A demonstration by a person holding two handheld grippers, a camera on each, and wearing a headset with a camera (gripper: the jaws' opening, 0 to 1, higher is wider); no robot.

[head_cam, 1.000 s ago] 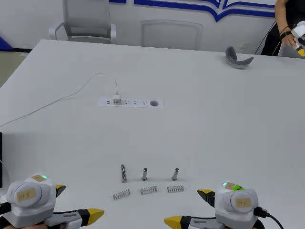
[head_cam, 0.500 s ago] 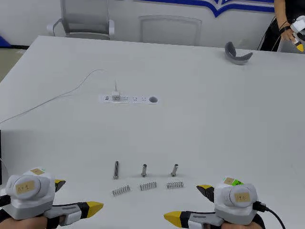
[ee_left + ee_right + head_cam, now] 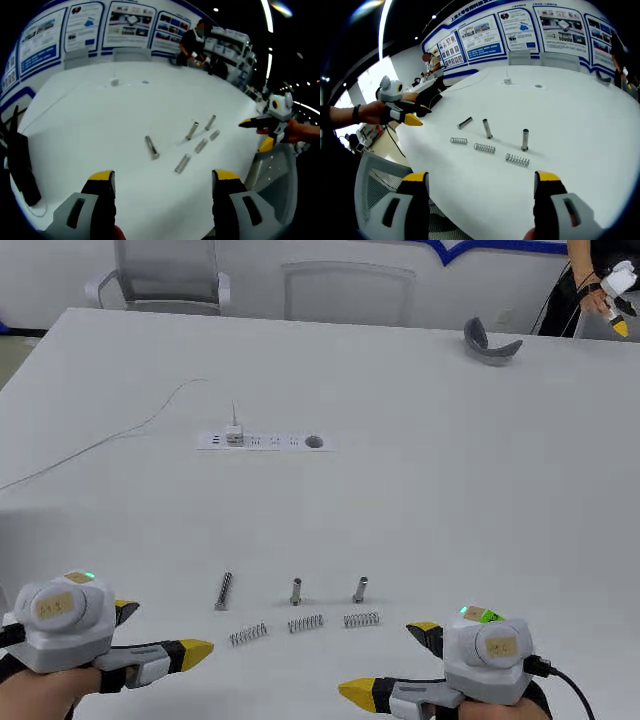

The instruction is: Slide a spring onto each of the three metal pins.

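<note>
Above the white bench (image 3: 420,490), the left gripper (image 3: 165,632) and right gripper (image 3: 385,665) hover wide open, empty. The left pin (image 3: 224,591) lies flat, two stand upright, a spring before each. Best to pinch the right spring (image 3: 362,620) near one end, bore free.

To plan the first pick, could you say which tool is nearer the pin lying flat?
Left. The left tool hovers just left of the pin; the right tool sits well right.

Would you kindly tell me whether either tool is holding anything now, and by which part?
Nothing is held. The left tool and the right tool are both open and empty; the springs and pins rest on the table.
</note>
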